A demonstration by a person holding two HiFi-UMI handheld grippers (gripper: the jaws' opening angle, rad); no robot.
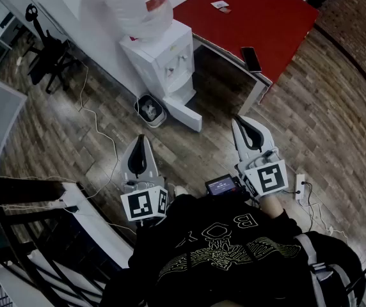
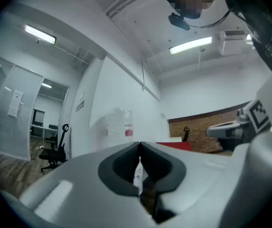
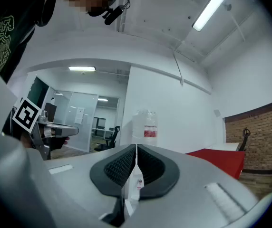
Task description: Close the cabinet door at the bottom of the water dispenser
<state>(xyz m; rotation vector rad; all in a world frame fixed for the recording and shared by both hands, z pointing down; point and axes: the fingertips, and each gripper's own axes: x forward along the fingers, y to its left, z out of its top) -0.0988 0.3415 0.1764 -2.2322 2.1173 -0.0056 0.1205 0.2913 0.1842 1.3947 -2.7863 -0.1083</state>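
- left gripper (image 1: 142,139) and right gripper (image 1: 238,123) are held level side by side, each with its jaws pressed together and nothing between them; the left gripper view (image 2: 140,144) and the right gripper view (image 3: 136,147) show the tips meeting.
- both point toward the water dispenser (image 1: 164,56), well apart from it.
- cabinet door (image 1: 184,112) at the dispenser's foot stands swung out over the floor, open.
- water bottle (image 1: 138,5) sits on top of the dispenser, against a white wall (image 3: 174,94).
- wood-plank floor (image 1: 336,107) runs across the room, with a white cable (image 1: 100,123) trailing over it and a power strip (image 1: 300,187) near the right gripper.
- small bin (image 1: 150,109) stands just beside the dispenser.
- red table (image 1: 247,18) stands next to the dispenser, a phone (image 1: 251,58) lying near its edge.
- office chair (image 1: 48,56) stands farther left; a brick wall (image 1: 362,18) closes the far right.
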